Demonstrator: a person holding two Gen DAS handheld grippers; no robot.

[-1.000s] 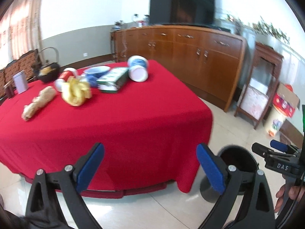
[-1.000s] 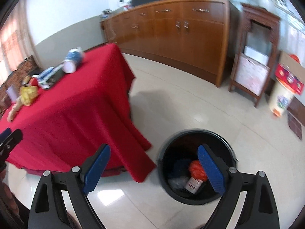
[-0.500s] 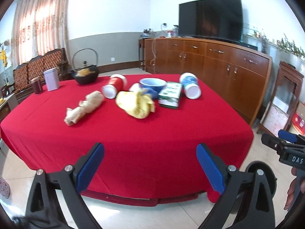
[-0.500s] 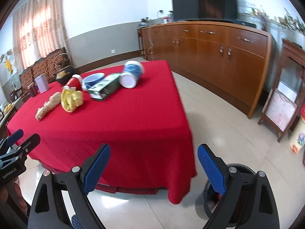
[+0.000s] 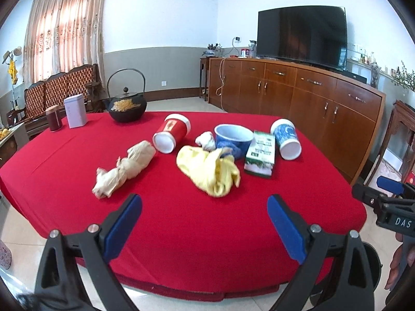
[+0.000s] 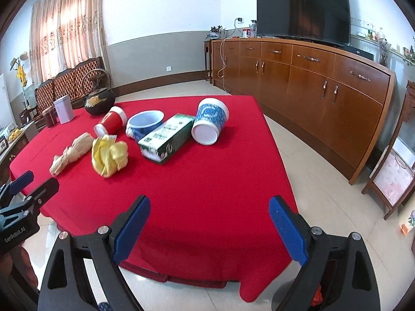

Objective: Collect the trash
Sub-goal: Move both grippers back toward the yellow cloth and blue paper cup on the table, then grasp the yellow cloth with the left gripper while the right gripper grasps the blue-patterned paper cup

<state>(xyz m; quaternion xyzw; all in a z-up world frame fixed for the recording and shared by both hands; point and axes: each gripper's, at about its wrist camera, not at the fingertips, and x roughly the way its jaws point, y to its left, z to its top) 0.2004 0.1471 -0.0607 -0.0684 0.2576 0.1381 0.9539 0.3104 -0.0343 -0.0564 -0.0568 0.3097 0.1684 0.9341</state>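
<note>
Currently between pickups: both tools face the table [image 5: 181, 223] with nothing held. Left gripper [image 5: 205, 223]: blue pads spread wide, empty, poised over the near edge of the red cloth. Right gripper [image 6: 210, 223]: pads likewise spread wide, empty, over the near right corner. Trash on the table, left to right in the left wrist view: brown paper wad [image 5: 124, 171], twisted, lying alone at near left; red cup [image 5: 172, 136], on its side, base toward the camera; white tissue [image 5: 206, 141], small, just beside the blue bowl [image 5: 233, 138], which stands upright and open; yellow wrapper [image 5: 210, 172], crumpled, nearest the grippers and touching or overlapping the bowl's near side; green carton [image 5: 260, 156], lying flat; blue cup [image 5: 286, 141], on its side at far right. Not trash, by judgement: kettle [image 5: 127, 106], tin [image 5: 75, 111] and small jar [image 5: 53, 118], all upright at the far left. Bin [image 5: 373, 261]: only a dark rim on the floor, low right, behind the left gripper's right finger. Step in hand: approach for a fresh grab. Next move, as a judgement: reach forward and down to the yellow wrapper or paper wad with the left tool, the carton or blue cup with the right, straddle the item, close, then carry it to the bin.
</note>
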